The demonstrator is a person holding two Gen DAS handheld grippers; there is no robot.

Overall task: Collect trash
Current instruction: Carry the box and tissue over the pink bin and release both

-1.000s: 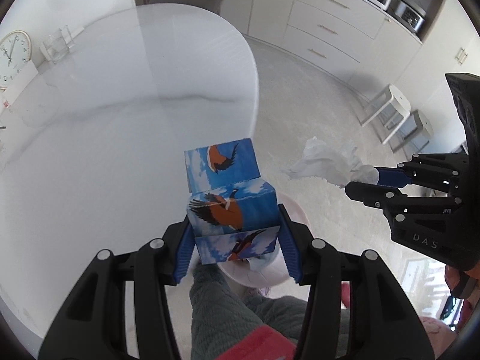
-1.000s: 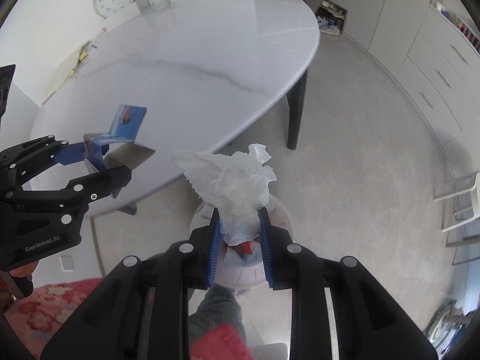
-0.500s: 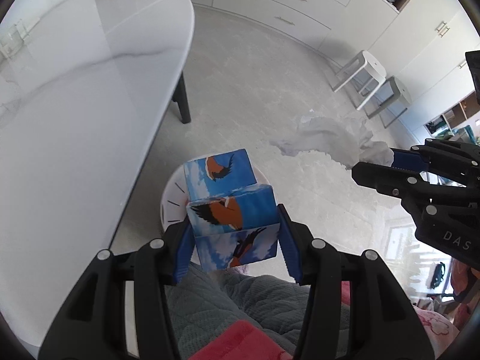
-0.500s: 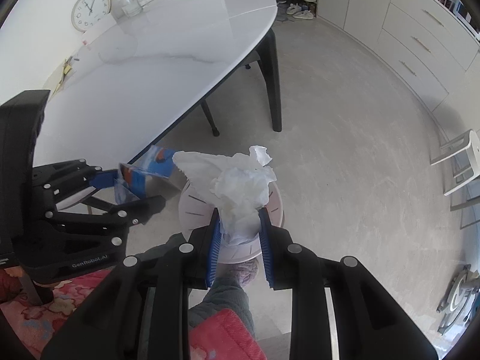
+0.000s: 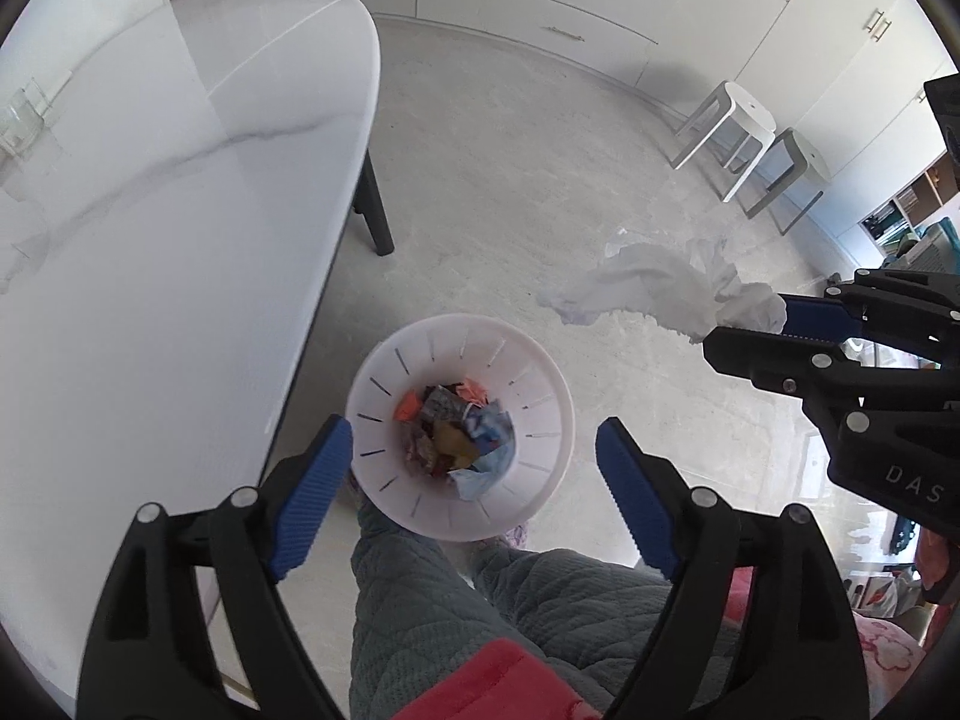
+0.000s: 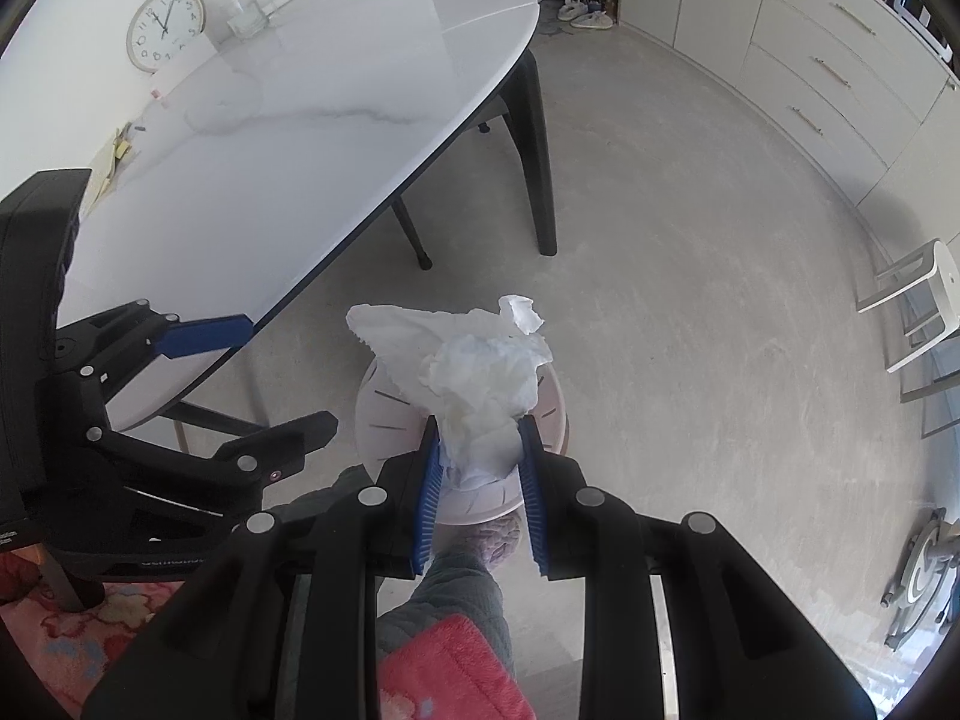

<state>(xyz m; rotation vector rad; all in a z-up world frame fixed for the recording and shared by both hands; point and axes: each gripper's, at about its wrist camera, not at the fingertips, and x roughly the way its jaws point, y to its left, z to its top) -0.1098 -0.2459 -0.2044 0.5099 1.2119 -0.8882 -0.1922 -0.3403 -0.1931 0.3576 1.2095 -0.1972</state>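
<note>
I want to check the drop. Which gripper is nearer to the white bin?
Left. The left gripper hangs open directly above the white bin; the right gripper, shut on the tissue, is off to its side.

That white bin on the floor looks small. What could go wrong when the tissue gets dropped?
The crumpled tissue is light and spreads wider than the right gripper shut on it, so it might drift or catch on the bin's rim. The bin already holds wrappers, and stands close beside the person's leg, which might knock it.

wrist views steeply downward, sharing bin (image 5: 543, 372), floor (image 6: 690, 240)
</note>
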